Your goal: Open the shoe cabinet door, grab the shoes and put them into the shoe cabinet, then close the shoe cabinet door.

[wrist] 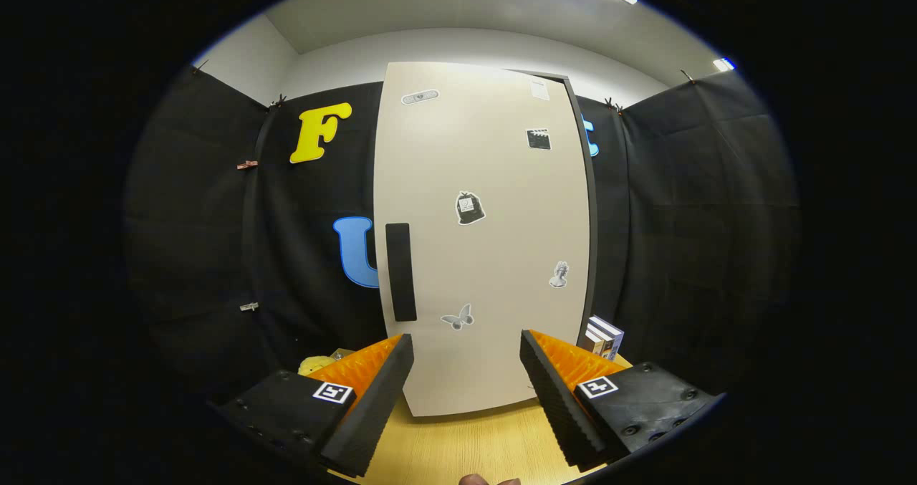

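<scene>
While it faces the shoe cabinet door (pixel 487 241), the hand-held gripper (pixel 466 359) gapes wide, holding nothing.

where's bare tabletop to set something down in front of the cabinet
Bare wooden table lies between the open gripper fingers, up to the closed cabinet door. It is crowded beside the cabinet: books on one side, a yellow object on the other.

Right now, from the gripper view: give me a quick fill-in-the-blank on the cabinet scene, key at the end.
1. The gripper fingers are ____, holding nothing.
2. The dark handle sits near the cabinet door's ____ edge.
3. The butterfly sticker is ____ the bag sticker.
4. The books stand to the ____ of the door.

Missing: open; left; below; right
</scene>
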`<action>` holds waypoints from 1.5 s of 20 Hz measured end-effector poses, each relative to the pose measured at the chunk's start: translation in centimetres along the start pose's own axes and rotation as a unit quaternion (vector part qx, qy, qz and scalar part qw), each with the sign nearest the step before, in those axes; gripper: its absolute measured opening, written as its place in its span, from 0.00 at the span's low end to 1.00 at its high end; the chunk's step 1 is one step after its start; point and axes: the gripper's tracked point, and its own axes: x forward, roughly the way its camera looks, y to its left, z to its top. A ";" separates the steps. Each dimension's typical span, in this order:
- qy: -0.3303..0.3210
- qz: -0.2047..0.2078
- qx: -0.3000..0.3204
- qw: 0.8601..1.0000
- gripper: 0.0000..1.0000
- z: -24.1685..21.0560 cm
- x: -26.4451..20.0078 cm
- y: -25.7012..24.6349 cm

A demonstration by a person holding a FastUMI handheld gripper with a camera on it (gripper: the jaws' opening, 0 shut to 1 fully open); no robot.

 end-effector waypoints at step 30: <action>-0.001 -0.002 0.013 1.000 0.98 0.7 -0.5 -0.8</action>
